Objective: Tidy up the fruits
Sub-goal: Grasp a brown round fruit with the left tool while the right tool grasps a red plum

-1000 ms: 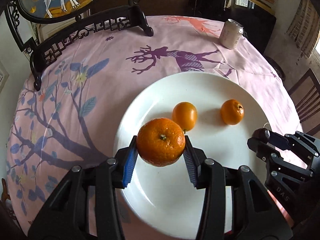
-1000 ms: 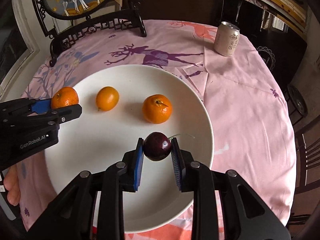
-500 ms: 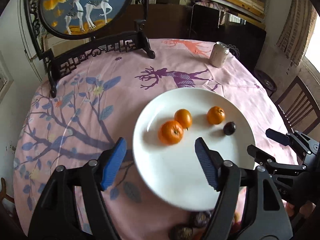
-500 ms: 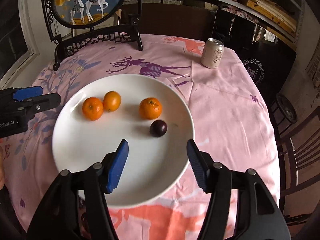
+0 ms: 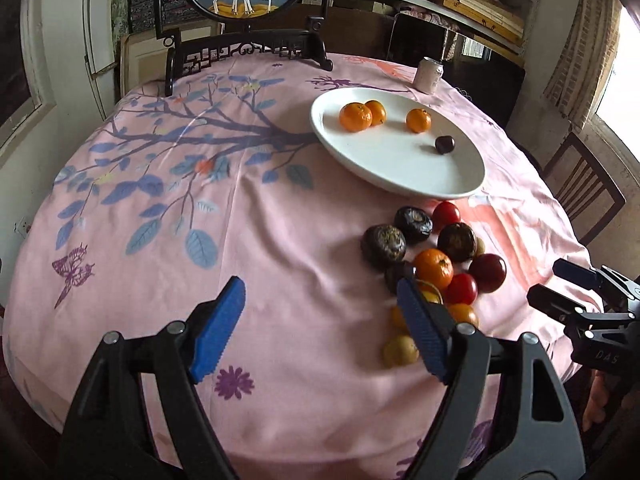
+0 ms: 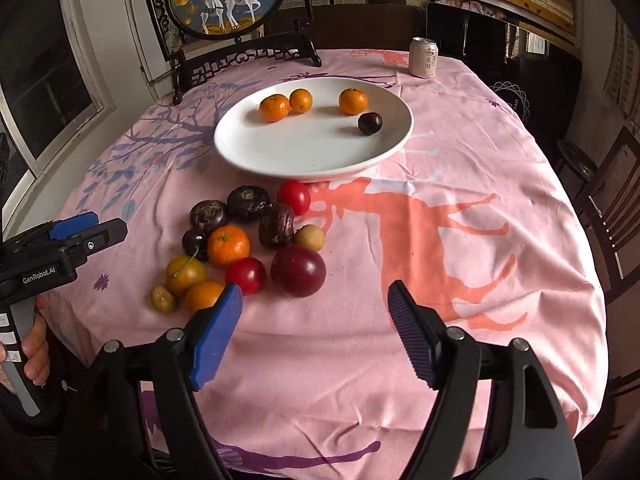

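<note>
Both loads are dropped: the mandarin (image 5: 355, 117) and dark plum (image 6: 369, 123) now sit on the plate (image 6: 304, 156). Left tongs (image 5: 320, 328) and right tongs (image 6: 314, 334), empty and opening wide, have pulled back toward the pile (image 6: 240, 248) at lower left.

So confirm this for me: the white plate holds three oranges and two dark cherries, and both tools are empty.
Wrong on the cherries: the right wrist view shows the white plate holding three oranges and only one dark cherry. Both tools, left and right, are indeed empty, jaws opening.
</note>
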Motion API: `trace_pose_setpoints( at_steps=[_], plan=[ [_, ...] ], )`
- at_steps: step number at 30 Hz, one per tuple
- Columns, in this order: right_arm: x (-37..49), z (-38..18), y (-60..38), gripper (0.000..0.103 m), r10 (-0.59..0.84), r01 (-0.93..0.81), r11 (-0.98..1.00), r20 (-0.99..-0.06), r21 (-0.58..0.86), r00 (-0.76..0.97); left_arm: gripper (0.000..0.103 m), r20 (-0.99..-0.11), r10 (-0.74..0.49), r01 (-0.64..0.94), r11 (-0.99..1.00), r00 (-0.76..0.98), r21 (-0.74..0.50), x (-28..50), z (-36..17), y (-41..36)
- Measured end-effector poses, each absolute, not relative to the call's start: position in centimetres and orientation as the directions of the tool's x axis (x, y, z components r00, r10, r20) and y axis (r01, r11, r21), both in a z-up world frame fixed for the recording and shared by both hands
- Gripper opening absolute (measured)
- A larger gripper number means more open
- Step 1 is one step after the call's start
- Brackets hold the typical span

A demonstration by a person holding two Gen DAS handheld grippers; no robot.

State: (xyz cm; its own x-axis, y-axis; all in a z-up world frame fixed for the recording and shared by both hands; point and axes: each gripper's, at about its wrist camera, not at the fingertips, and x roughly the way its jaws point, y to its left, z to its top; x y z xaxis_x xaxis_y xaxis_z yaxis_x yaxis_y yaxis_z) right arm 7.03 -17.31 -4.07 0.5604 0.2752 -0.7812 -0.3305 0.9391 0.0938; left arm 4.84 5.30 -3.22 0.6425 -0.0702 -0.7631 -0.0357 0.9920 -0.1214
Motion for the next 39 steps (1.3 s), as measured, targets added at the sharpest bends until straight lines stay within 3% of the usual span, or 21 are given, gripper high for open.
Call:
trace_pose_setpoints(
  at_steps=[8,10,12,13,20,22,25,29,32,39],
  plan=[
    [8.6,-6.9,-16.3,0.076,0.25,-0.337,0.939,-0.801,0.064,0.544,0.08,-0.791,-0.079,-0.016,0.994,0.607,-0.112,2.4,-4.7,5.4],
    [9.2,-7.3,-16.1,0.06,0.265,-0.345,0.935,-0.797,0.076,0.542,0.08,-0.8,-0.096,0.003,0.993,0.592,-0.116,2.1,-5.1,5.0],
    [10.2,-8.0,-15.7,0.051,0.271,-0.35,0.933,-0.807,0.086,0.525,0.08,-0.806,-0.106,0.019,0.993,0.583,-0.116,2.0,-5.4,4.5],
    [10.7,-8.3,-15.5,0.039,0.303,-0.366,0.923,-0.805,0.116,0.51,0.08,-0.809,-0.104,0.024,0.994,0.578,-0.111,1.9,-5.6,4.3],
    [9.7,-7.1,-16.2,0.039,0.305,-0.339,0.931,-0.795,0.134,0.524,0.08,-0.825,-0.124,0.072,0.992,0.551,-0.101,2.4,-6.4,2.2],
    [8.5,-6.4,-17.1,0.039,0.292,-0.324,0.938,-0.788,0.124,0.543,0.077,-0.83,-0.128,0.081,0.992,0.542,-0.1,2.8,-6.9,1.5],
    [7.4,-6.3,-18.5,0.039,0.306,-0.309,0.938,-0.786,0.155,0.537,0.052,-0.851,-0.149,0.098,0.989,0.504,-0.114,3.7,-7.9,0.7],
    [6.8,-6.9,-19.6,0.039,0.318,-0.288,0.939,-0.79,0.187,0.524,0.046,-0.841,-0.138,0.118,0.989,0.523,-0.089,4.3,-8.1,-0.4],
    [6.7,-7.2,-19.6,0.039,0.331,-0.291,0.935,-0.79,0.201,0.517,0.025,-0.836,-0.125,0.116,0.99,0.535,-0.073,4.6,-8.1,-0.8],
    [6.3,-6.8,-19.5,0.039,0.363,-0.307,0.924,-0.774,0.228,0.518,0.026,-0.824,-0.138,0.105,0.99,0.549,-0.095,3.8,-7.1,-0.4]
  ],
)
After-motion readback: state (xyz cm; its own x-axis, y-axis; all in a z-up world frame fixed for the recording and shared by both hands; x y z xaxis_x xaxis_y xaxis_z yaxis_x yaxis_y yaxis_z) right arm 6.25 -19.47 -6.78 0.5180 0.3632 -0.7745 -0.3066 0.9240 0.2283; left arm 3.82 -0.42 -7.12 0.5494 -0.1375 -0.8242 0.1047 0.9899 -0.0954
